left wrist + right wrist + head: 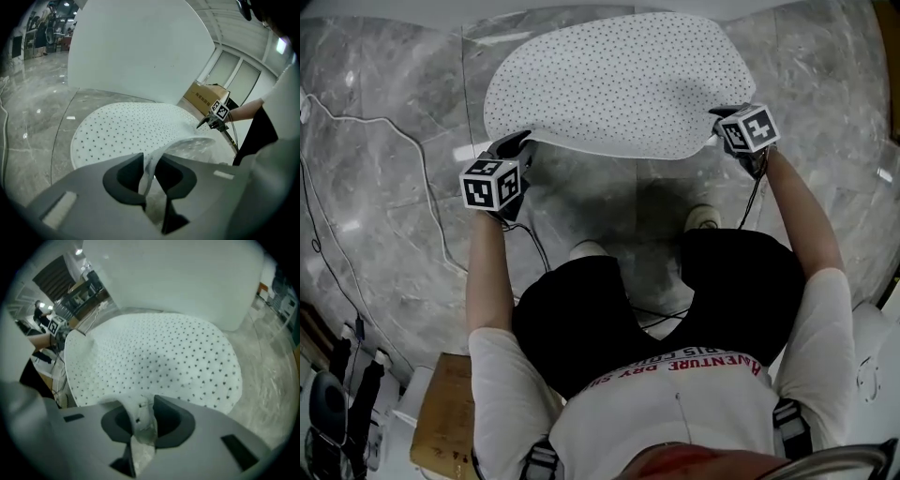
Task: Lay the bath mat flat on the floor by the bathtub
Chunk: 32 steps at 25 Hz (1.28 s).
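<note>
L gripper (517,146) & R gripper (722,118) each pinch mat (619,84) at near edge, off floor (384,197). Uneven release: edge could curl under or land skewed by tub (140,47).

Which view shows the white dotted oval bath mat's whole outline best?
The head view: the white dotted bath mat shows nearly whole from above. Each gripper view shows it foreshortened, its near edge pinched between the jaws.

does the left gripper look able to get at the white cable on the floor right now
Probably not yet: the left gripper has the near edge of the bath mat pinched between its jaws and would have to let go first. Otherwise the white cable lies on open floor to its left.
</note>
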Tool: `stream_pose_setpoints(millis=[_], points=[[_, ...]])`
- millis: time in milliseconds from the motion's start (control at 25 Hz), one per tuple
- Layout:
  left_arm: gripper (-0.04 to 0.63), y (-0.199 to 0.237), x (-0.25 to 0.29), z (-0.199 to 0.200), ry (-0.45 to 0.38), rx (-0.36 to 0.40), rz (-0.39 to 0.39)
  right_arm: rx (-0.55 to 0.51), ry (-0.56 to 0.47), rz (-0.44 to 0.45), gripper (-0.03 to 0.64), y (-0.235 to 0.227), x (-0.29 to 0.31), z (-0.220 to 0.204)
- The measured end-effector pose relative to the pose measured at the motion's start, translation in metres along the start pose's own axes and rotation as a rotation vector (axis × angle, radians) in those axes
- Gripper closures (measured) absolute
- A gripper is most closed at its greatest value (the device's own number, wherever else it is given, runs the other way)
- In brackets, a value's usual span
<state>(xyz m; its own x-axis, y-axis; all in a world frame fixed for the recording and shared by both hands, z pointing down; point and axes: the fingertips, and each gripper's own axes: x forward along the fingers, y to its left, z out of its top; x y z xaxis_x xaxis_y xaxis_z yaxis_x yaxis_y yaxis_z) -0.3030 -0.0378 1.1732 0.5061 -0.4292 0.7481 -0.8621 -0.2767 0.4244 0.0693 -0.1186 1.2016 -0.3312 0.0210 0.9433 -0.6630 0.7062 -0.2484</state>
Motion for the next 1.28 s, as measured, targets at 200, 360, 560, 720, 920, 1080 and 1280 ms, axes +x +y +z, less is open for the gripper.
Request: stream_pose_setpoints(millis=[200,360,560,720,920,1080,1280], points=[[0.443,-0.011,-0.004,-0.016,0.084,0.072,0.003,-0.1,0.072,-0.044,0.513,0.005,-0.003,-0.02],[0.378,-0.009,-0.01,-0.009,0.09,0.137,0.062,-0.148,0.073,-0.032,0.456,0.01,-0.017,-0.008],[0.242,-0.014,-0.036,0.009,0.06,0.118,0.031,-0.193,0.022,0.076,0.3,0.027,-0.053,0.017],[0.212,-0.028,-0.061,0.006,0.109,0.174,-0.04,-0.242,-0.006,0.118,0.282,0.045,-0.089,0.038],[0.206,-0.035,-0.092,0.032,0.053,0.158,-0.047,-0.273,-0.018,0.154,0.282,0.068,-0.11,0.06],[0.209,-0.046,-0.096,0.062,0.003,0.189,-0.027,-0.288,-0.045,0.144,0.282,0.081,-0.112,0.078],[0.455,-0.053,-0.087,0.085,-0.044,0.273,0.065,-0.156,-0.095,0.032,0.465,0.063,-0.109,0.095]])
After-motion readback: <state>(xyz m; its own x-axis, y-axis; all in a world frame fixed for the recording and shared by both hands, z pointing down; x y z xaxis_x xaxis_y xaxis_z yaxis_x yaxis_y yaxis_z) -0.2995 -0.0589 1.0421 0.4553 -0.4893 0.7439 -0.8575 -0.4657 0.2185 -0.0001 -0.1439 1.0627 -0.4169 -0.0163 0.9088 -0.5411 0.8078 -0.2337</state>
